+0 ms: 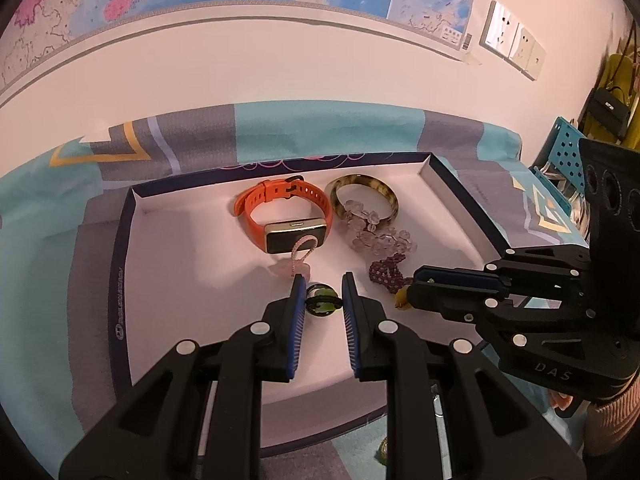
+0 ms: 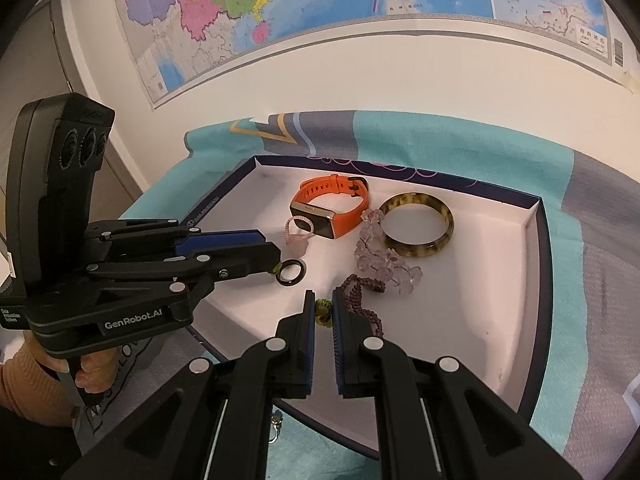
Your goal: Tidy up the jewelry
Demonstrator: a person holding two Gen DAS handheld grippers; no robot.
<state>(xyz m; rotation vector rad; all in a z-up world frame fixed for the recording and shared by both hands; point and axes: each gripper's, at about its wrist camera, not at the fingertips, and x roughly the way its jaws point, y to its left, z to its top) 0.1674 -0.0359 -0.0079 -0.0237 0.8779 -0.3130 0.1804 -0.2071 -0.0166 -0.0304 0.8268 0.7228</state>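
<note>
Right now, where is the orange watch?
The orange watch lies in the white tray, toward its far side, left of the brown bangle.

Left half of the tray (image 1: 120, 248) floor lies bare, open to approach. Right of centre, the orange smartwatch (image 1: 284, 216), tortoiseshell bangle (image 1: 362, 200), crystal bead cluster (image 1: 380, 236) and maroon bead string (image 1: 386, 274) crowd together, blocking passage.

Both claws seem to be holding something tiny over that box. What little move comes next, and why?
Probably lower the left gripper slightly and open its fingers: its dark ring with green beads hangs just above bare white floor of the box, clear of the orange watch.
</note>
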